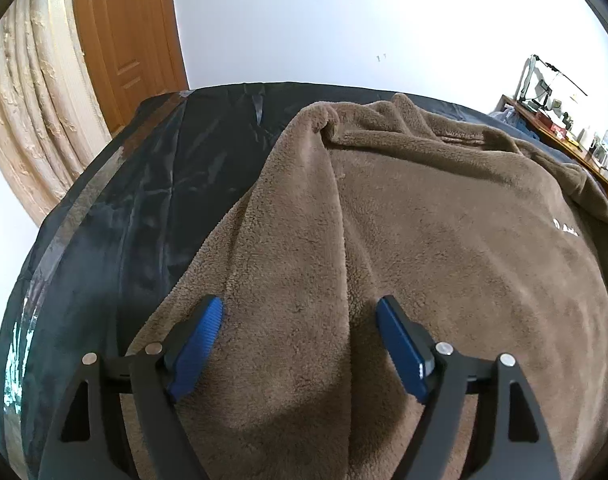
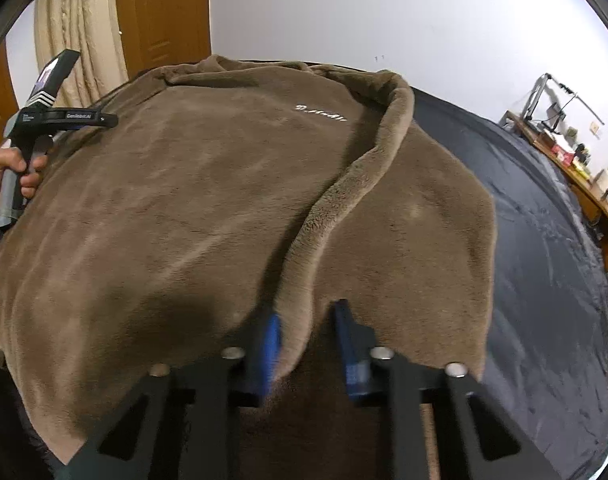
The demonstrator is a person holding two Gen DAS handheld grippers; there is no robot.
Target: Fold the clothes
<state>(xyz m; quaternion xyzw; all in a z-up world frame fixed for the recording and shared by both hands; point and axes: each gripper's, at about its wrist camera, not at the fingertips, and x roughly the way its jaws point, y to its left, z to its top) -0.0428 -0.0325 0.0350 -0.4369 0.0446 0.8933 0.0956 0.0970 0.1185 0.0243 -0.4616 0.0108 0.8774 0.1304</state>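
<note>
A brown fleece sweatshirt (image 1: 423,240) with small white lettering lies spread on a dark bed cover (image 1: 124,220). My left gripper (image 1: 300,312) is open just above its left part, the blue pads either side of a raised fold. In the right wrist view the sweatshirt (image 2: 184,208) fills the frame, and a thick fold runs down to my right gripper (image 2: 307,320). Its blue pads sit either side of that fold's end with a gap showing, and the fabric touches the left pad. The left gripper body (image 2: 44,120) shows at far left, held by a hand.
The dark cover (image 2: 543,280) extends to the right of the garment. A wooden door (image 1: 120,40) and beige curtain (image 1: 28,120) stand behind on the left. A cluttered wooden desk (image 1: 563,132) is at the far right against the white wall.
</note>
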